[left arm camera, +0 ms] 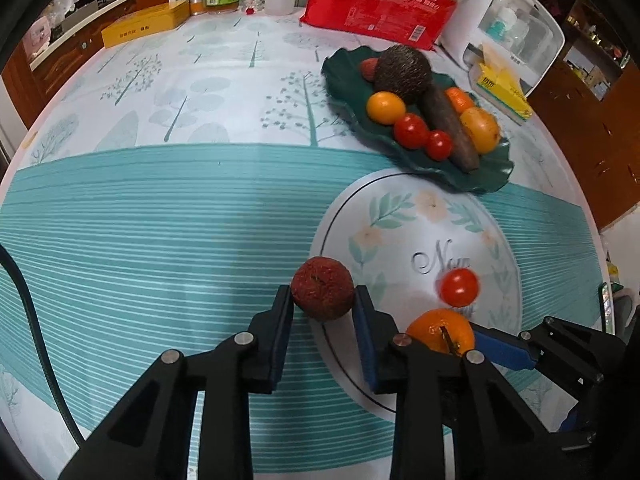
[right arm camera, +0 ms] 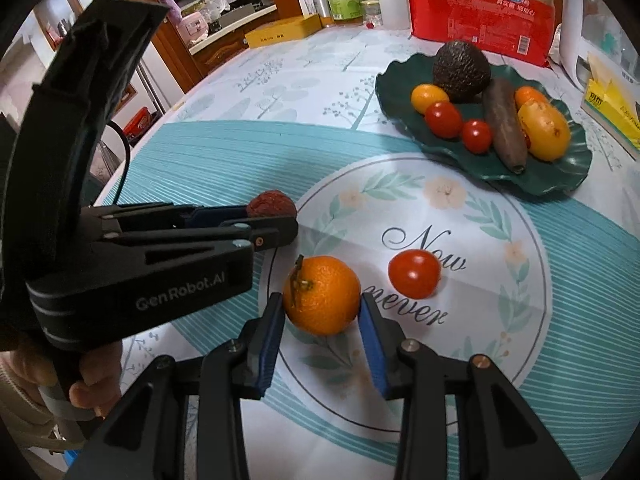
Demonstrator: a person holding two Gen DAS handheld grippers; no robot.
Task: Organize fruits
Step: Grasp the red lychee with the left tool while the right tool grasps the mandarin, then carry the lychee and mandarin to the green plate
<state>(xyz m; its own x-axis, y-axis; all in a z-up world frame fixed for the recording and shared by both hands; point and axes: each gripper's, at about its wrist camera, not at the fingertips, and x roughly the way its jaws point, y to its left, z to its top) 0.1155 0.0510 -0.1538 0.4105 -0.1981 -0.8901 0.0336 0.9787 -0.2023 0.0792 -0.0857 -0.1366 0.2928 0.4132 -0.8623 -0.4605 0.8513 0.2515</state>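
A: Two fruits are in hand. The left hand-held gripper (left arm camera: 323, 304) is clamped on the lychee (left arm camera: 322, 289), its blue pads (left arm camera: 365, 340) pressing both sides, right at the edge of the printed circle (right arm camera: 538, 240) on the counter (left arm camera: 160, 220).

B: And the right hand-held gripper (right arm camera: 322, 312)?

A: Its pads (right arm camera: 374, 344) sit against the two sides of the orange (right arm camera: 322, 295), so it grips that one. The orange is inside the circle, near its lower left rim, stem up and tilted to the left.

B: Anything loose?

A: One tomato (right arm camera: 415, 273), inside the circle too, just right of the orange, lying on the printed words. It looks blurred in the left wrist view.

B: Where is the plate (right arm camera: 568, 178)?

A: Beyond the circle, touching its far right rim. It is dark green and wavy-edged. On it lie an avocado (right arm camera: 461, 70), a long brown piece (right arm camera: 505, 124), two tomatoes and some yellow and orange fruits.

B: The person?

A: Fingers (right arm camera: 94, 392) wrapped around the left gripper's handle, in the right wrist view, well left of the circle.
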